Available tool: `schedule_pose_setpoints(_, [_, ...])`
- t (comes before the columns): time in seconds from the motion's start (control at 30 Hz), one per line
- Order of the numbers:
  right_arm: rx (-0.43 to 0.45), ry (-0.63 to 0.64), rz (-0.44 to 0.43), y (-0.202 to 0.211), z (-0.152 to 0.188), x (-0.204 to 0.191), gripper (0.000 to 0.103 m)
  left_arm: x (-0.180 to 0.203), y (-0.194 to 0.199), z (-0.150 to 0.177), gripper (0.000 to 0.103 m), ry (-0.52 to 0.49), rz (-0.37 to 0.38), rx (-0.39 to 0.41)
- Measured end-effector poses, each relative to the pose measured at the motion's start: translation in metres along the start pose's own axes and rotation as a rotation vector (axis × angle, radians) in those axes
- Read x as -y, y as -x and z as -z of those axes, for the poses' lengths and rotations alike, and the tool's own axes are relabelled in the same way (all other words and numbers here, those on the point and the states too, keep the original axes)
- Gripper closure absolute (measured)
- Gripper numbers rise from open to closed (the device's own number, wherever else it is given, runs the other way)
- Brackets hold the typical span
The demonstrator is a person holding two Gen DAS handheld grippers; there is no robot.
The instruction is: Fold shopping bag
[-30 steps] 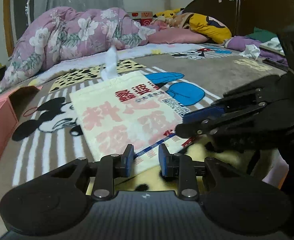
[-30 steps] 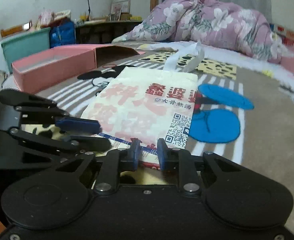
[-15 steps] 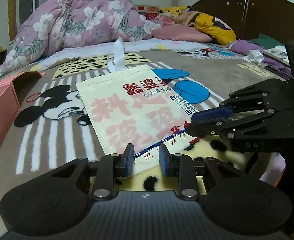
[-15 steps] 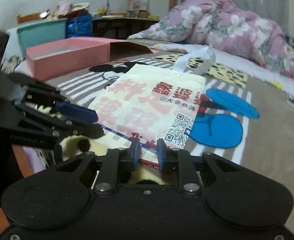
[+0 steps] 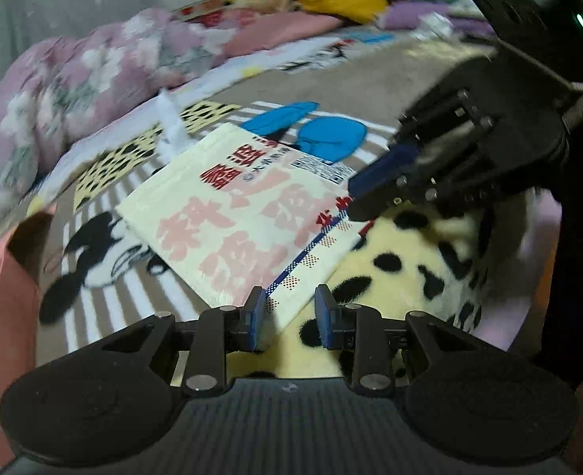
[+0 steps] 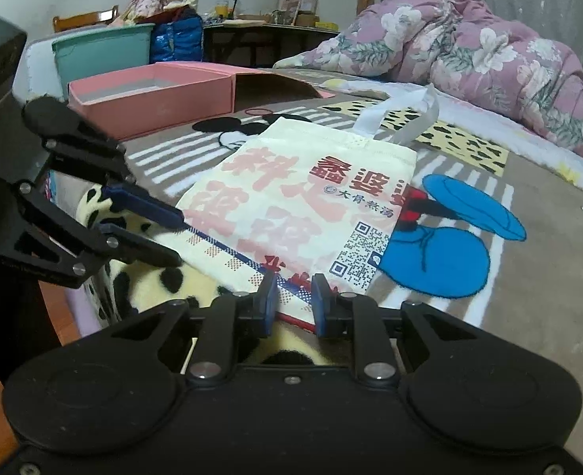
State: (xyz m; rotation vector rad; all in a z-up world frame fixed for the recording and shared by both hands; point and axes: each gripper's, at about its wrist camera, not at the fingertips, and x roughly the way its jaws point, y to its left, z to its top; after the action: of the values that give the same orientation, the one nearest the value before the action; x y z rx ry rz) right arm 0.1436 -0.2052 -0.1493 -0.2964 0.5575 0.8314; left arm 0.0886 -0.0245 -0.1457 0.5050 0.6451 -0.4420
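A cream shopping bag (image 5: pixel 244 213) (image 6: pixel 303 198) with red and pink lettering lies flat on the cartoon-print blanket, its white handles (image 6: pixel 394 118) sticking up at the far end. My left gripper (image 5: pixel 289 314) sits at the bag's near left corner, jaws a little apart, the corner lying between the fingers untouched. My right gripper (image 6: pixel 294 303) is open in the same way over the near right edge, where a red strip shows in the gap. Each view shows the other gripper from the side: the left gripper (image 6: pixel 178 241), the right gripper (image 5: pixel 354 206).
A pink open box (image 6: pixel 152 95) lies left of the bag on the bed. A floral quilt (image 6: pixel 469 51) is heaped at the far side, and a teal bin (image 6: pixel 101 51) stands beyond the box. The bed's near edge, a yellow spotted patch (image 5: pixel 410 257), runs under both grippers.
The left wrist view has rolled, so the bed now tilts in it. The right view has rolled slightly. Both grippers stay at the bag's near edge with jaws unchanged.
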Motion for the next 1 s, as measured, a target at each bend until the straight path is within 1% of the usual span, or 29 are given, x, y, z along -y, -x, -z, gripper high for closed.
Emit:
schedule_pose_setpoints(0.07, [-0.001,0.018,-0.021,0.001,0.0,0.003,0.084,-0.001,-0.002,-0.002,0.077,-0.052,0.018,-0.012])
schedule_pose_setpoints(0.13, [0.009,0.054,-0.063,0.003,0.002,0.009,0.083,-0.002,-0.003,-0.004,0.077,-0.106,0.041,-0.023])
schedule_pose_setpoints(0.23, [0.01,0.129,-0.138,0.003,0.001,0.011,0.083,-0.011,-0.005,-0.006,0.077,-0.136,0.093,-0.039])
schedule_pose_setpoints(0.3, [0.003,0.248,-0.166,0.006,0.003,0.009,0.079,-0.015,-0.006,-0.006,0.077,-0.162,0.123,-0.043])
schedule_pose_setpoints(0.37, [0.005,0.399,-0.16,0.01,0.006,0.0,0.078,-0.017,-0.007,-0.005,0.077,-0.19,0.144,-0.042])
schedule_pose_setpoints(0.4, [0.006,0.463,-0.156,0.011,0.007,-0.004,0.078,-0.017,-0.007,-0.005,0.077,-0.209,0.15,-0.04])
schedule_pose_setpoints(0.5, [-0.001,0.57,-0.161,0.009,0.007,-0.008,0.078,-0.012,-0.007,-0.004,0.077,-0.289,0.145,-0.029])
schedule_pose_setpoints(0.6, [-0.012,0.624,-0.175,0.008,0.004,-0.008,0.078,-0.004,-0.005,0.002,0.077,-0.372,0.121,-0.001])
schedule_pose_setpoints(0.67, [-0.022,0.634,-0.196,0.008,0.0,-0.003,0.078,-0.002,-0.003,0.007,0.077,-0.4,0.111,0.025])
schedule_pose_setpoints(0.7, [-0.029,0.629,-0.209,0.006,-0.002,0.0,0.078,-0.004,-0.003,0.009,0.077,-0.391,0.115,0.036])
schedule_pose_setpoints(0.83, [-0.046,0.566,-0.247,-0.003,-0.007,0.011,0.078,-0.016,-0.006,0.014,0.077,-0.308,0.156,0.066])
schedule_pose_setpoints(0.9, [-0.046,0.458,-0.271,-0.008,-0.008,0.022,0.078,-0.021,-0.007,0.014,0.077,-0.264,0.173,0.076])
schedule_pose_setpoints(0.97, [-0.054,0.279,-0.311,-0.014,-0.011,0.037,0.078,-0.033,-0.009,0.013,0.078,-0.155,0.215,0.072])
schedule_pose_setpoints(1.0, [-0.061,0.211,-0.322,-0.016,-0.012,0.042,0.078,-0.037,-0.01,0.013,0.078,-0.118,0.233,0.071])
